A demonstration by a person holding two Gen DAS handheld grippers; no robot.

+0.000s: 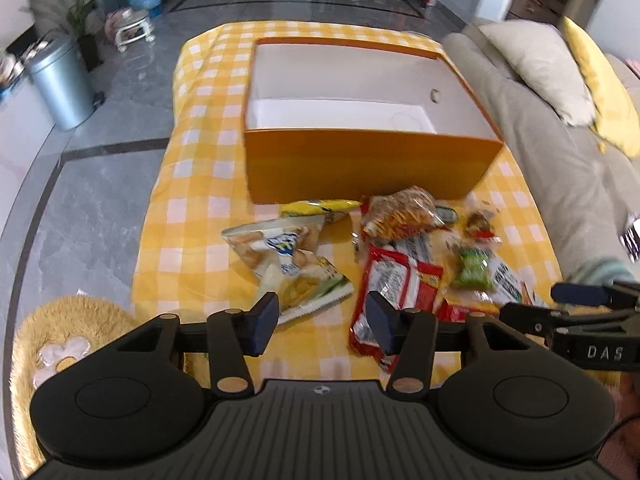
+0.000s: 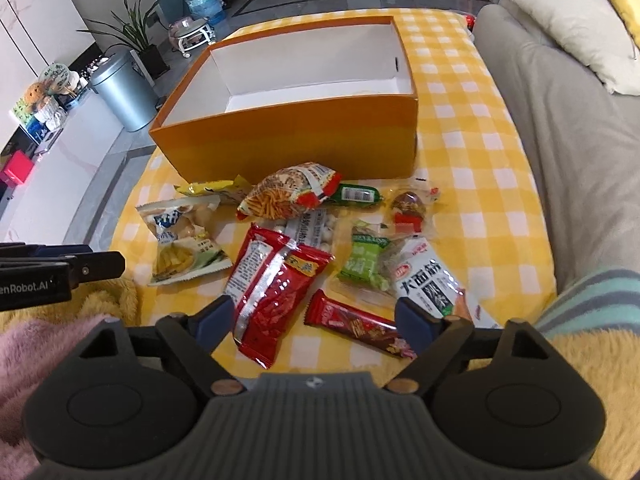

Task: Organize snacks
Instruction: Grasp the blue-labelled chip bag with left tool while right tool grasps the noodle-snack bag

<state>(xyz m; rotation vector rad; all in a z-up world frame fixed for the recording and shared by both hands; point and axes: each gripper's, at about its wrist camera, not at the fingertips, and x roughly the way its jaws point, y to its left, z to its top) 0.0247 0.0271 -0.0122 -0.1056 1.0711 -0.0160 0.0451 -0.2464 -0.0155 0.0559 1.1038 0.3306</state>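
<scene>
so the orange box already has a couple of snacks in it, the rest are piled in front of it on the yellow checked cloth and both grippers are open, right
Not quite: the orange box has nothing in it; both wrist views show only its bare white inside. The rest holds: the snacks lie in front of it on the yellow checked cloth, and the left gripper and right gripper are open.

The snack packets (image 2: 280, 248) lie on the tablecloth (image 2: 480, 160) before the box (image 2: 288, 144), sofa (image 2: 560, 120) to the right.

Open orange cardboard box with white interior (image 2: 296, 136) on yellow-and-white checked tablecloth (image 2: 472, 152). Snack packets lie scattered just before it: large red foil pouch (image 2: 272, 288), dark red chocolate bar (image 2: 356, 326), green sweet wrapper (image 2: 362, 266). Right gripper (image 2: 314, 320), jaws apart, holding nothing.
</scene>
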